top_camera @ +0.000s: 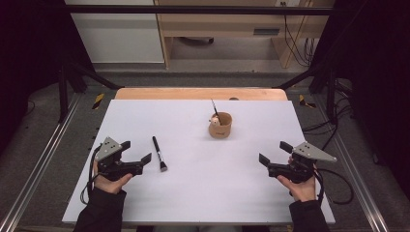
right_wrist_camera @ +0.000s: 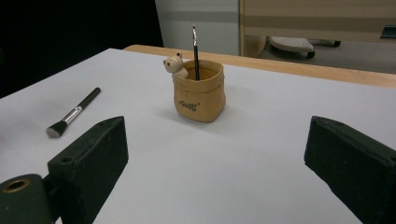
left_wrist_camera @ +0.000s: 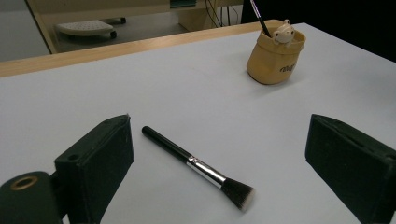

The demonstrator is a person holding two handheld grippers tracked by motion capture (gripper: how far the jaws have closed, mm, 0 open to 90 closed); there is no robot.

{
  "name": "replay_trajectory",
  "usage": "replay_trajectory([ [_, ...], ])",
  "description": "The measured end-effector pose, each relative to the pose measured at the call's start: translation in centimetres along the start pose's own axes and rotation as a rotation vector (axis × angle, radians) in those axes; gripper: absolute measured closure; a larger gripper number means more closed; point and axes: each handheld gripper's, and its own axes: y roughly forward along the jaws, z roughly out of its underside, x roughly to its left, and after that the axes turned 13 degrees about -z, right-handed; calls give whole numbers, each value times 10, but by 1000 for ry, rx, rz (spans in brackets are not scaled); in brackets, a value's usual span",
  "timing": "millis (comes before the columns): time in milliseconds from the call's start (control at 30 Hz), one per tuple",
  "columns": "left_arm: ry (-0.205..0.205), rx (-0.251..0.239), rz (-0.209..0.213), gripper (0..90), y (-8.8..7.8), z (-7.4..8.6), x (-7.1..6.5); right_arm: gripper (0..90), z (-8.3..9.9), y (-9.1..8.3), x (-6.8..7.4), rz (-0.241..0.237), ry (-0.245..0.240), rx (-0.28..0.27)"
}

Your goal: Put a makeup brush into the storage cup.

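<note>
A black-handled makeup brush with a silver ferrule and a dense dark bristle head [top_camera: 159,153] lies flat on the white bench [top_camera: 193,193], handle pointing away from the person and bristles toward them, just to the right of the left tongs [top_camera: 136,151]. In the left gripper view the brush [left_wrist_camera: 198,167] sits between the two black jaws, which are spread wide with nothing in them.

Farther back, right of centre, stands a small tan pot shaped like a rolled-down sack with a little bear figure on its rim [top_camera: 220,125]; a thin dark brush [top_camera: 213,107] already stands in it.

The right tongs [top_camera: 271,152] are also spread wide and empty, resting well apart from the pot and aimed toward it.

This looks like the approach before a pickup. Next, the left tongs likely need to lower over the handle and close across it, squarely enough that the round shaft does not roll away.
</note>
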Motion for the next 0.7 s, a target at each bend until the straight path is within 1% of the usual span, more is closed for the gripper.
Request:
replay_trajectory([
  [133,-1,5,-9,71,3,-3,-1,68,0,1,1,0,4,1],
  [200,-4,8,-12,71,5,-5,-2,68,0,2,1,1,-2,3],
  [367,1,22,-28,72,10,-12,-3,67,0,3,2,0,-4,6],
  [500,-6,36,-41,75,16,-18,-6,67,-1,2,3,1,-6,2],
  [600,0,47,-47,79,20,-18,-8,67,-2,2,3,-1,-4,2],
  [633,2,59,-52,80,24,-17,-10,67,-2,2,3,-1,-6,4],
  [667,0,70,-51,83,26,-15,-10,67,-2,2,3,-2,-6,5],
  [700,0,70,-51,89,26,-15,-10,67,-2,2,3,-2,-6,5],
])
